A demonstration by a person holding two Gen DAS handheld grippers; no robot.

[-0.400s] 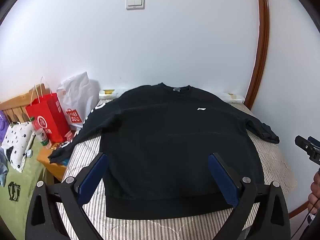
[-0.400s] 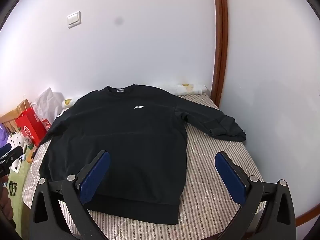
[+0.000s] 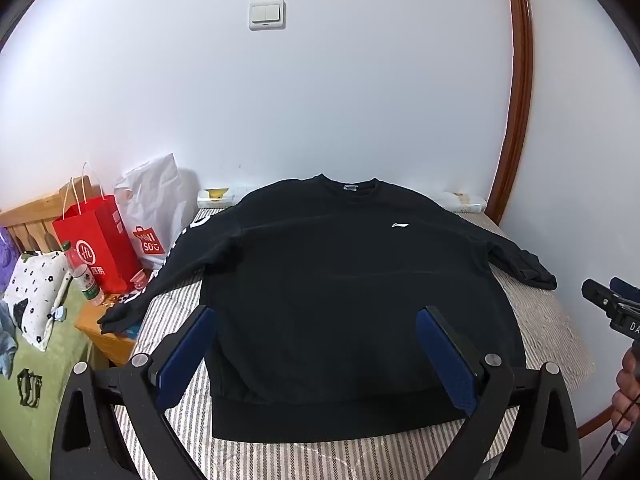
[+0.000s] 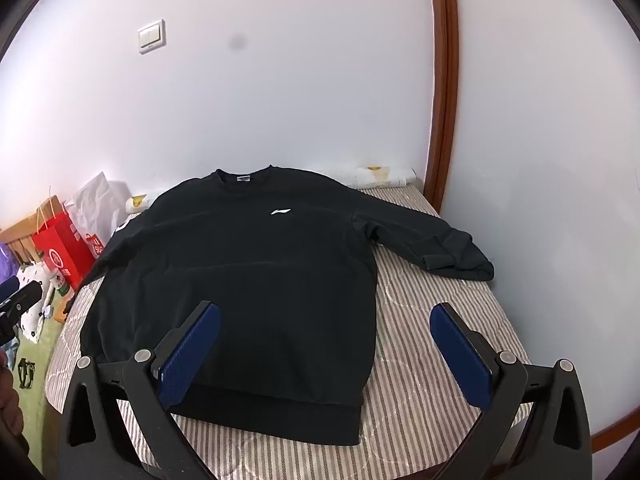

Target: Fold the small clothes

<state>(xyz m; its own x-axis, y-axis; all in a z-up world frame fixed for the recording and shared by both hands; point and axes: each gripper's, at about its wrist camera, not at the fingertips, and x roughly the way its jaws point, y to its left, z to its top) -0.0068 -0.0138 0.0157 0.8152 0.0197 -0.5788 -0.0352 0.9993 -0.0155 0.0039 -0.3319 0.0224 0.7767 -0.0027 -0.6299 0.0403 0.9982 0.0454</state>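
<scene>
Both of my grippers, left (image 3: pixel 316 354) and right (image 4: pixel 324 352), hang wide apart and empty above the sweater's hem, ready to pinch. My black sweater (image 3: pixel 352 292) lies spread flat on the striped bed (image 4: pixel 424 360), sleeves out, so folding can start cleanly.

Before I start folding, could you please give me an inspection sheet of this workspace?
Surface: striped mattress, bare around the garment.
Job's things: black sweatshirt lying flat, front up, sleeves spread; its left-view sleeve cuff hangs over the mattress edge.
Clutter: red paper bag, white shopping bag, plastic bottle beside the bed.
Grippers: left gripper and right gripper both open, above the hem, holding nothing.
Cables: a thin dark cord by the hand at the left view's right edge.
Surroundings: white wall, light switch, wooden door frame.
</scene>
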